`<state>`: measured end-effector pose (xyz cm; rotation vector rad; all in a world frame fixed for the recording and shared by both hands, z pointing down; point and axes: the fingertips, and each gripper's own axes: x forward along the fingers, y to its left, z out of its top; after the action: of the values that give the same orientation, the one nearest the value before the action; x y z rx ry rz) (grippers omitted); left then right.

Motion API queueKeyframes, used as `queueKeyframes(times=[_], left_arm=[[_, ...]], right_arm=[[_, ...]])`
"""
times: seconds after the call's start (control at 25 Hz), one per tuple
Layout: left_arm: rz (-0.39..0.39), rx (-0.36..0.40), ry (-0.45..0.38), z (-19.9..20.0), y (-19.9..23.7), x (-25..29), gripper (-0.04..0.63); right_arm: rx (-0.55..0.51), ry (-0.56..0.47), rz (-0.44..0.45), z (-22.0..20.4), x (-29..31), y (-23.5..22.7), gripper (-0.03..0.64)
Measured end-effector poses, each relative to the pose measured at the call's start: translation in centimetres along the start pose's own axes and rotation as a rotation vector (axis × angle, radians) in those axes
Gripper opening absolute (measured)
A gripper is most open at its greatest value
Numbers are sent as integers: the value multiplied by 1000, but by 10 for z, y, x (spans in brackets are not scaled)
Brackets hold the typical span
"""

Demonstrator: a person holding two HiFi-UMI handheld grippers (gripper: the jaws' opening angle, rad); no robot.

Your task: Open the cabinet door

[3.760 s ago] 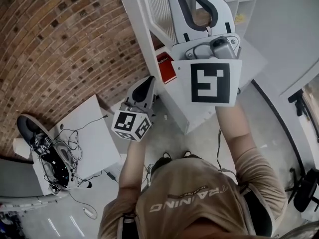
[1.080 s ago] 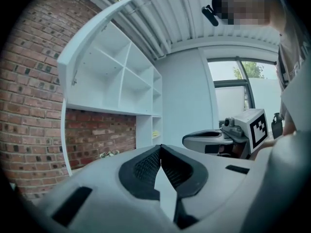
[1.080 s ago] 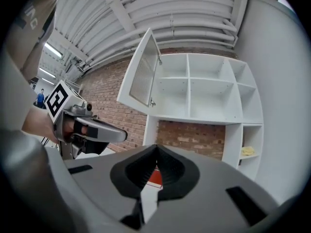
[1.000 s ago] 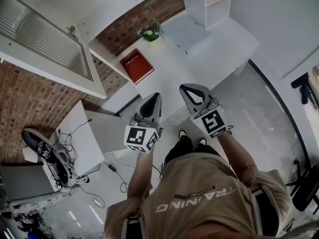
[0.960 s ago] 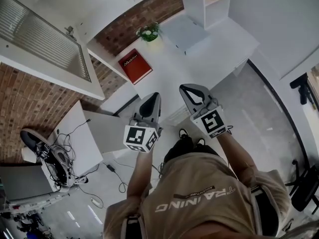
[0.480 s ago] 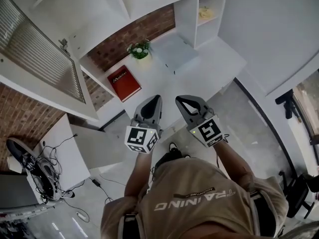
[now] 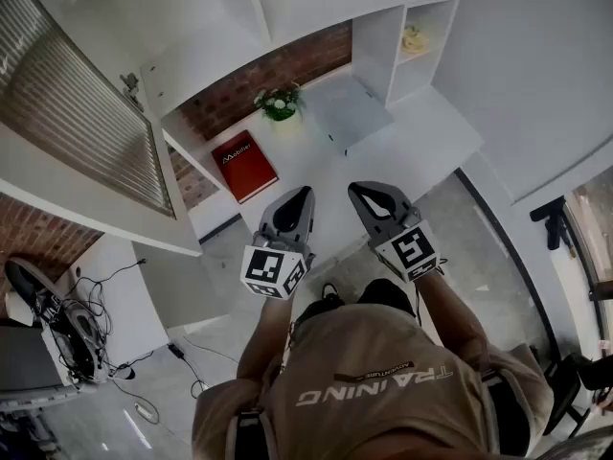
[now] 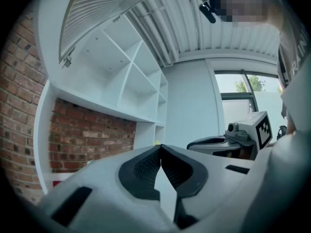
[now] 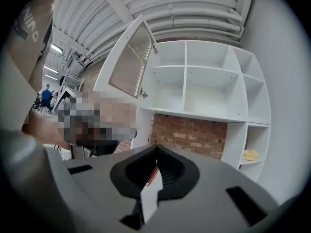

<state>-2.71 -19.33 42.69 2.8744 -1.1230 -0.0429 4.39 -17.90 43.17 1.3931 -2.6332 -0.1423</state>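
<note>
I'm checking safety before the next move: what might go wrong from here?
The cabinet door hangs open, jutting out on the person's left; a raised left gripper or the person's head might knock it. Cables trail across the floor on that side, a trip hazard if the person steps that way.

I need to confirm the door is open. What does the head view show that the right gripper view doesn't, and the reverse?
Head view only: the plant on the desk and tangled cables. Right gripper view only: the ceiling and a person far off. Both: the slatted cabinet door swung open, the brick wall and a yellow thing on a side shelf.
</note>
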Motion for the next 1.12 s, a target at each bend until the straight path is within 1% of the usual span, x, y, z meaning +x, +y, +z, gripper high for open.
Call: queueKeyframes(times=[0.08,0.16,0.28,0.32,0.44,0.48,0.56,0.64,0.8,0.92,1.12], left_arm=[[19,-18,11,-4,4,2,9],[56,-10,20,-5,6,0,9],[148,18,20,-1,13,4,9],[183,14,20,0,14,6,9],[273,-36,14,-1,11,4,9],[304,-39,11,-1,11,5,8],[366,-31,14,-1,10,4,9],[418,-31,15,-4,5,3,9],[499,-27,52,-13,-6,-7,9],[529,-27,50,-10,-9,-15,8],[517,26,42,-1,-18,-23,8]], right_arm=[[9,5,19,-6,4,-4,14],[14,3,56,-10,7,-5,14],[11,-23,130,-7,17,-13,14],[10,-35,158,-6,20,-16,14],[-2,-62,250,-3,15,-21,14],[-10,-68,277,-4,13,-23,14],[-11,-69,315,-12,11,-30,14],[16,-61,344,-24,9,-38,14],[47,-60,397,-32,9,-43,14],[53,-89,417,-23,8,-38,14],[37,-97,416,-15,10,-29,14]])
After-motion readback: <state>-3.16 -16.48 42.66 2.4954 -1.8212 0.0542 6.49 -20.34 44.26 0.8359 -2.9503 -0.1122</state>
